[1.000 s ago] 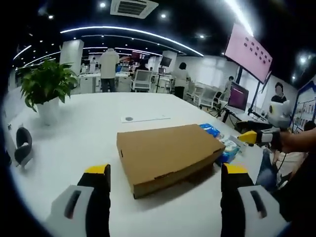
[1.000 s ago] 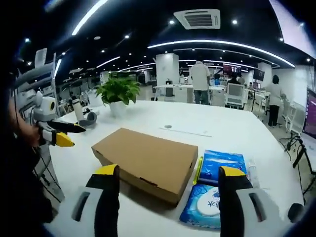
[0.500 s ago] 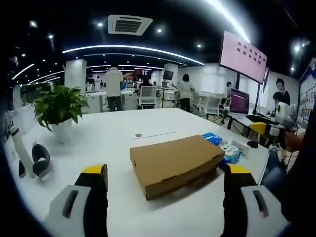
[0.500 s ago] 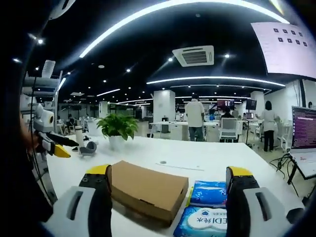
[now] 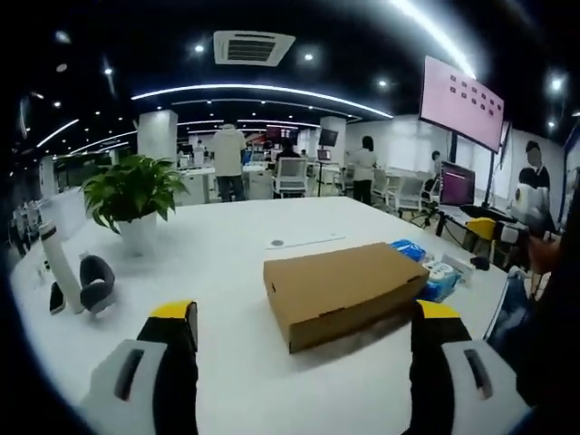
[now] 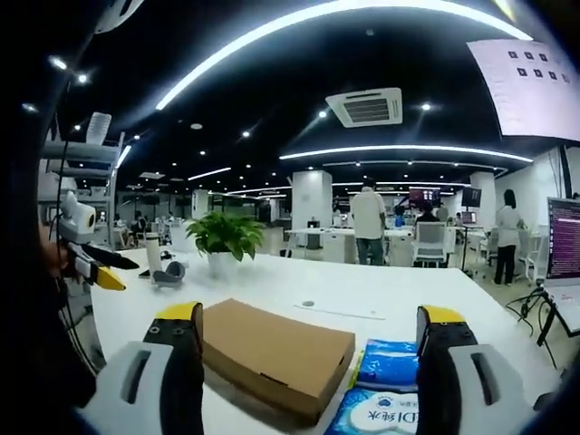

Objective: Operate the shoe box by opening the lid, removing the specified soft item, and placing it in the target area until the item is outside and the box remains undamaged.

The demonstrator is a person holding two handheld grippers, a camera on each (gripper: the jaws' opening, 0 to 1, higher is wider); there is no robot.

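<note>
I hold both tools, left [image 5: 304,331] and right [image 6: 308,335], jaws apart, short of the closed box [image 5: 344,290]; a hard pinch could crease its lid.

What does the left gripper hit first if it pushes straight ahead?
Probably the closed cardboard box, lid still on: it lies on the white table ahead of the open left gripper, slightly right of centre. Depth unclear.

Blue packets [image 5: 426,269] half-hidden behind shoe box [image 5: 344,290].
</note>
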